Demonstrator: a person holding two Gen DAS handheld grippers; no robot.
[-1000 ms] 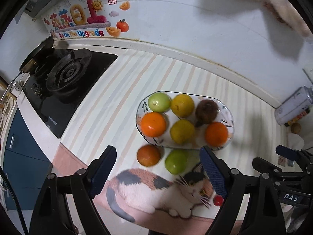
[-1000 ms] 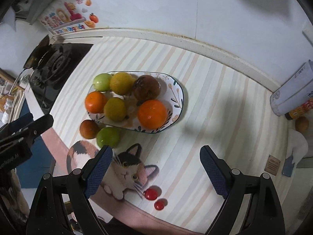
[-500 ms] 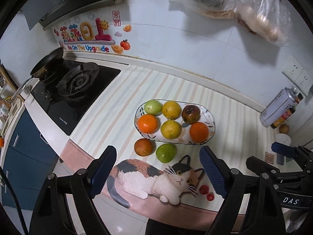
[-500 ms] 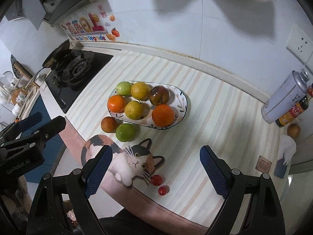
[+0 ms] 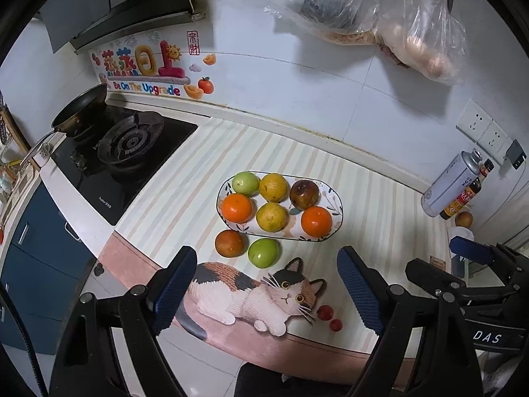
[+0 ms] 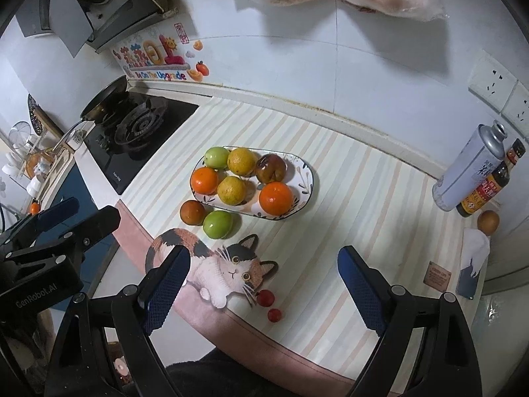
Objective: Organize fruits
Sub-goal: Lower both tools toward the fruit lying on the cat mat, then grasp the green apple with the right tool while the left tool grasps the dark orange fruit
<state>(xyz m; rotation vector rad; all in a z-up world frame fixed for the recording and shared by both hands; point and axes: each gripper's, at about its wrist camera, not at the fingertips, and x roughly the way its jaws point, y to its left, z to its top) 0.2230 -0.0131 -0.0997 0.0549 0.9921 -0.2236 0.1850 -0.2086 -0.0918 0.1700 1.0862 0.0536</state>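
Observation:
An oval patterned plate [image 5: 334,198] [image 6: 305,178] on the striped counter holds several fruits: oranges, yellow citrus, a green one and a dark red one. A dark orange [image 5: 230,243] [image 6: 192,212] and a green fruit [image 5: 263,252] [image 6: 217,224] lie on the counter just in front of the plate. Two small red tomatoes [image 5: 325,313] [image 6: 265,298] lie near the counter's front edge. My left gripper [image 5: 264,294] is open and empty, held high and back from the fruit. My right gripper [image 6: 264,292] is open and empty too.
A gas stove [image 5: 129,145] with a frying pan [image 5: 81,109] is at the left. A spray can [image 6: 469,168], a sauce bottle [image 6: 489,185] and a brown fruit [image 6: 488,221] stand at the right. Plastic bags [image 5: 380,16] hang on the wall. A cat picture [image 5: 251,294] marks the mat's front.
Both grippers have pulled up and back from the counter, so the plate and fruit look smaller and farther. No fruit has moved.

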